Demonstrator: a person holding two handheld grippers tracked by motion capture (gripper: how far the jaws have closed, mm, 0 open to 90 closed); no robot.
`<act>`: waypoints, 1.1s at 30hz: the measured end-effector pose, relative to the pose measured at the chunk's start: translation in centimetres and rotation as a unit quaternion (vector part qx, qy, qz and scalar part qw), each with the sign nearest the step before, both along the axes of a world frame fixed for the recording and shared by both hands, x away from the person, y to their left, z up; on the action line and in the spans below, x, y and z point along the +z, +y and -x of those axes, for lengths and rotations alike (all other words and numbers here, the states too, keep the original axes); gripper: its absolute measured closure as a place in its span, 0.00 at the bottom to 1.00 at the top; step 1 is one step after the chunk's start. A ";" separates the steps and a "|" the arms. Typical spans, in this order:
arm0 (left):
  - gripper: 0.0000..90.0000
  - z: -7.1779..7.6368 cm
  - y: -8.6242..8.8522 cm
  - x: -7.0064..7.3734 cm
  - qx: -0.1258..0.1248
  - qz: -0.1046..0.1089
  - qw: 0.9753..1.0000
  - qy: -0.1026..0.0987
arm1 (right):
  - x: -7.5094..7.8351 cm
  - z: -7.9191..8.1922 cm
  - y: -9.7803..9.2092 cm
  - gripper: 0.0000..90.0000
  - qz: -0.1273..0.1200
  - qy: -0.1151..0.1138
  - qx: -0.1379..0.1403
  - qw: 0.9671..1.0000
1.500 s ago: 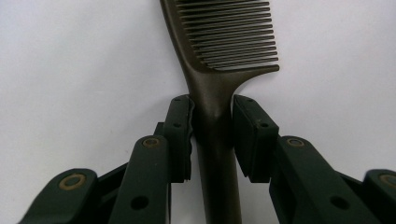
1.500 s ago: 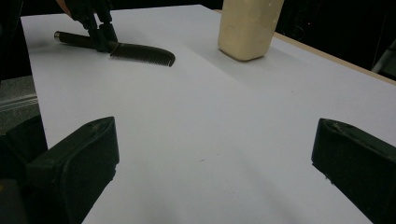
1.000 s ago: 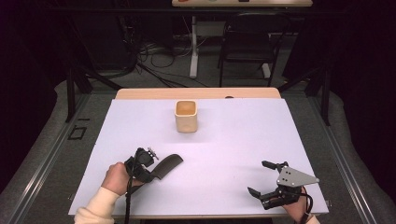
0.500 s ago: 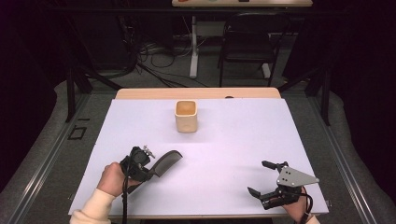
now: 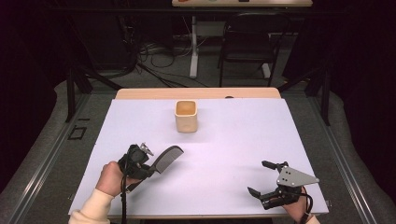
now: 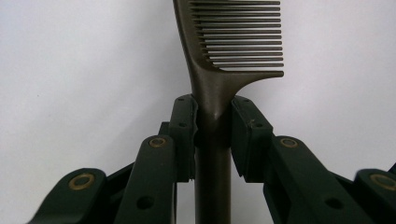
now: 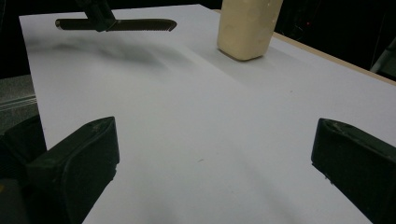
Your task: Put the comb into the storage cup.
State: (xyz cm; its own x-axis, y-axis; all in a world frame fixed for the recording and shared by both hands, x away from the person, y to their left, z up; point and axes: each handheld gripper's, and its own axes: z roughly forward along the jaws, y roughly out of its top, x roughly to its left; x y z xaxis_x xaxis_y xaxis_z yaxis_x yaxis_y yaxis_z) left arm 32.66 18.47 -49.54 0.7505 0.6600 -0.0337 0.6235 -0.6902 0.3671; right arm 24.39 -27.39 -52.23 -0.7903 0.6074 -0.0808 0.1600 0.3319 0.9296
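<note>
A dark comb (image 5: 166, 158) is held above the white table near its front left, its teeth end pointing toward the middle. My left gripper (image 5: 145, 164) is shut on the comb's handle (image 6: 213, 140), the pads (image 6: 185, 126) pressing it from both sides. The comb (image 7: 135, 24) hangs level over the sheet in the right gripper view. A cream square cup (image 5: 186, 115) stands upright at the table's middle back, also seen as the cup (image 7: 246, 25). My right gripper (image 5: 261, 178) rests open at the front right, nothing between its jaws.
The white sheet (image 5: 233, 140) covers the table, with a wooden strip (image 5: 196, 93) along the far edge. A chair (image 5: 247, 42), cables and stands lie on the dark floor beyond.
The left gripper has lifted the comb slightly and carried it a little to the right and forward. The right gripper has stayed still.
</note>
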 end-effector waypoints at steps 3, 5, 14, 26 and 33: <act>0.80 0.0 0.1 0.2 0.001 0.003 1.000 -0.006 | 0.0 0.0 0.0 0.00 0.000 0.000 0.000 1.000; 0.80 0.0 0.1 0.2 0.003 0.007 1.000 -0.010 | 0.0 0.0 0.0 0.00 0.000 0.000 0.000 1.000; 0.80 0.1 0.2 0.5 0.005 0.018 1.000 -0.023 | 0.0 0.0 0.0 0.00 0.000 0.000 0.000 1.000; 0.80 0.1 0.2 0.5 0.011 0.036 0.998 -0.040 | 0.0 0.0 0.0 0.00 0.000 0.000 -0.001 1.000; 0.80 0.2 0.2 0.5 0.016 0.050 0.997 -0.054 | 0.0 0.0 0.0 0.00 0.000 0.000 0.000 1.000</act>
State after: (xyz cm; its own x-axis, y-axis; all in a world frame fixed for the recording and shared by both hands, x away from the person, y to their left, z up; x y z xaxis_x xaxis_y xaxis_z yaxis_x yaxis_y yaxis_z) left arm 32.41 18.64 -49.05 0.7319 0.6811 -0.0212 0.5979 -0.6268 0.4996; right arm 24.41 -27.43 -52.24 -0.7897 0.6081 -0.0816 0.1596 0.3320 0.9297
